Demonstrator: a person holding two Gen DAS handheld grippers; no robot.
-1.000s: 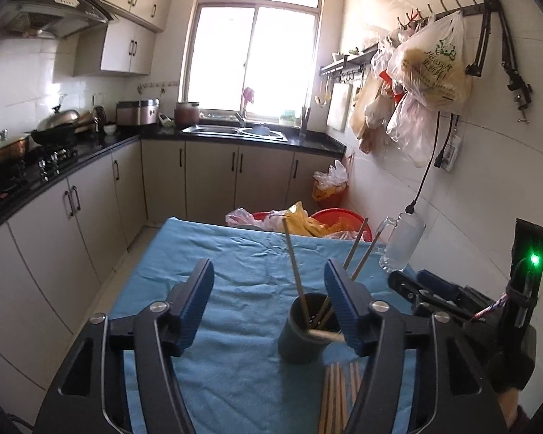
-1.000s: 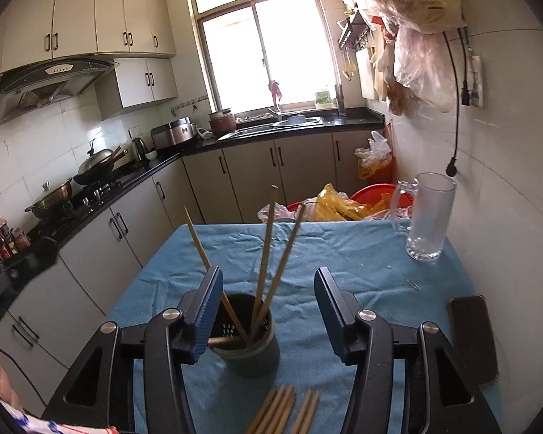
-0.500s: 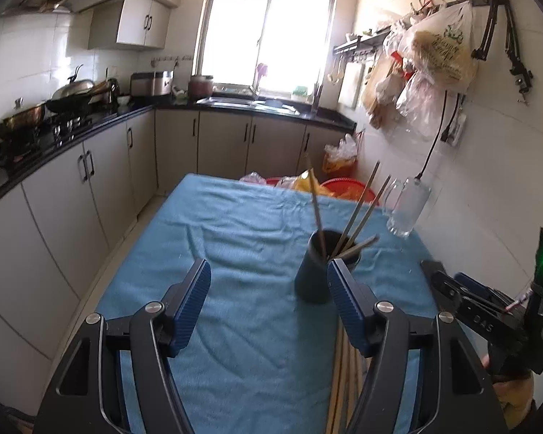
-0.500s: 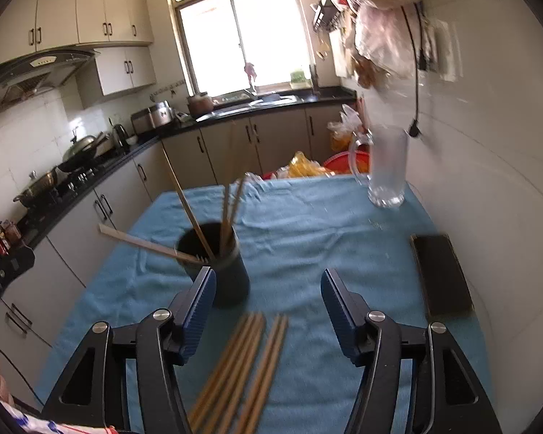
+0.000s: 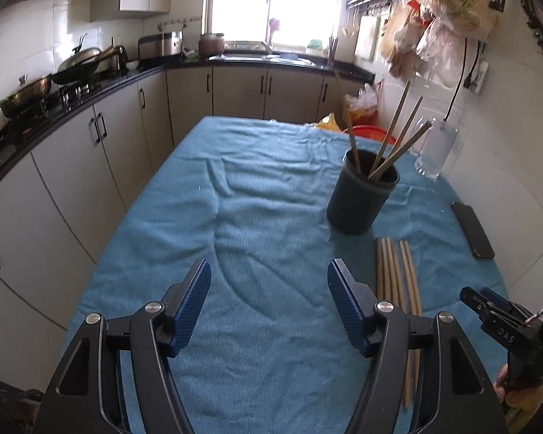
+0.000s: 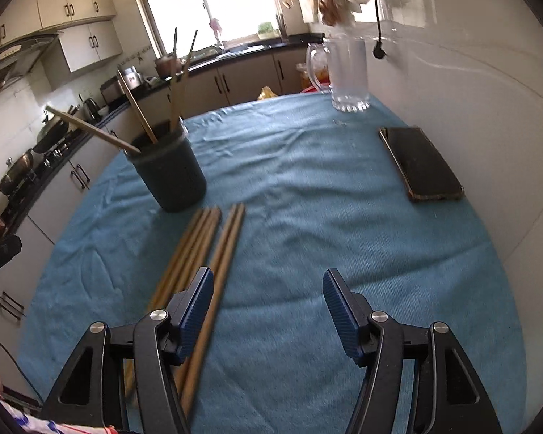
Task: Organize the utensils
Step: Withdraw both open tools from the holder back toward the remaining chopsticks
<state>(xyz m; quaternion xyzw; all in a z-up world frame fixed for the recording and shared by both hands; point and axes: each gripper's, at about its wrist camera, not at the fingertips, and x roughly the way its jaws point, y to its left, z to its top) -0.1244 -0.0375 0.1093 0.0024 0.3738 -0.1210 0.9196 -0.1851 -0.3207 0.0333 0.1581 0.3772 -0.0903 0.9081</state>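
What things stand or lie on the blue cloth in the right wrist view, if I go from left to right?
Dark utensil cup with chopsticks standing in it → loose chopsticks lying flat on the cloth → glass mug at the far edge → black phone lying flat near the wall.

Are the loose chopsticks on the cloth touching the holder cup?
Apart. The right wrist view shows blue cloth between the chopsticks' tips and the cup's base.
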